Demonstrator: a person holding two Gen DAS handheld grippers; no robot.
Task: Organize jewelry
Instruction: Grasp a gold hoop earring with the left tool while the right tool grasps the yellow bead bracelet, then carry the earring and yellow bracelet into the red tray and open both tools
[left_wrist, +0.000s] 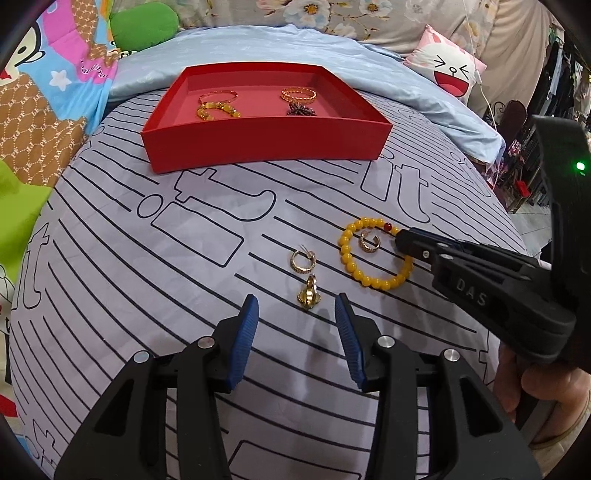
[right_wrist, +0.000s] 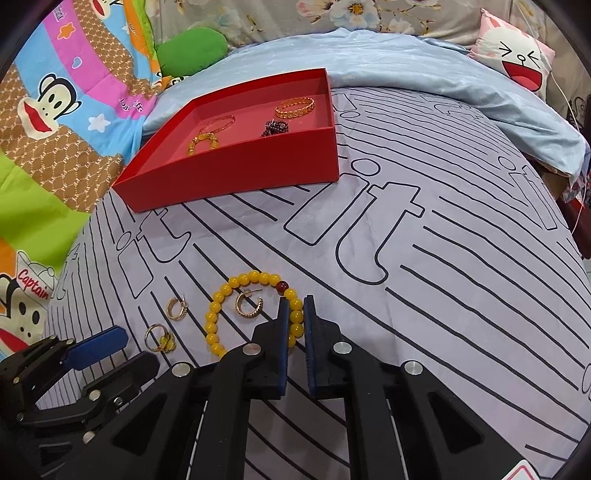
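In the left wrist view, the left gripper (left_wrist: 295, 314) hangs with fingers spread just before the small gold ring (left_wrist: 308, 292). In the right wrist view, the right gripper (right_wrist: 295, 317) pinches the yellow bead bracelet (right_wrist: 236, 284) lying on the striped grey sheet (right_wrist: 443, 314); I think it should lift slowly toward the red cardboard tray (right_wrist: 236, 177), so the gold hoop earring (right_wrist: 249, 302) inside the loop is not dragged

bed (right_wrist: 424, 295) right of bracelet (right_wrist: 221, 295): wide open | left: earrings (right_wrist: 176, 308), ring (right_wrist: 159, 338) crowd in | box (right_wrist: 236, 177) blocks far side

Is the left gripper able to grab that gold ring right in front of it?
Probably yes. The left gripper has its jaws open, and the gold ring lies just ahead of them on the striped sheet with nothing between. The right gripper is busy off to the side on the yellow bead bracelet.
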